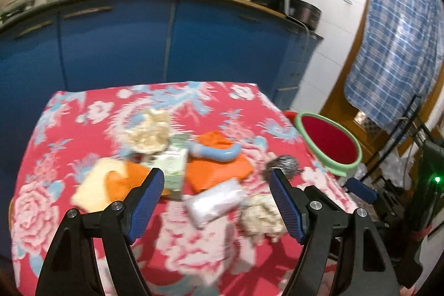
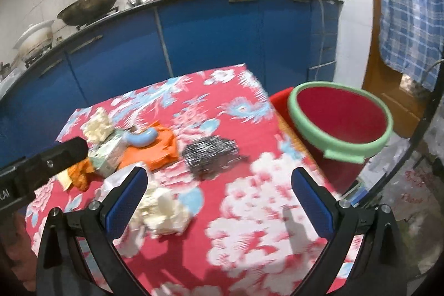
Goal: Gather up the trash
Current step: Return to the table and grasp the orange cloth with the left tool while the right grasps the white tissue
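Trash lies on a table under a red floral cloth (image 1: 69, 129). My left gripper (image 1: 216, 175) hangs open above a clear plastic bag (image 1: 215, 201), with an orange wrapper (image 1: 222, 174), a pale green carton (image 1: 173, 168) and a blue curved piece (image 1: 216, 151) just beyond it. Crumpled paper (image 1: 263, 215) lies by its right finger. My right gripper (image 2: 219, 174) is open and holds nothing. It hovers over the cloth (image 2: 249, 212), between crumpled paper (image 2: 161, 207) and a steel scrubber (image 2: 211, 154). A red bucket with a green rim (image 2: 292, 107) stands off the table's right edge.
Another paper wad (image 1: 147, 132) and a yellow sheet (image 1: 94, 185) lie further left. Blue kitchen cabinets (image 1: 116, 46) carrying a wok and pots run behind the table. A blue checked cloth (image 1: 396, 46) hangs on the right. The left gripper's body (image 2: 55, 154) shows in the right wrist view.
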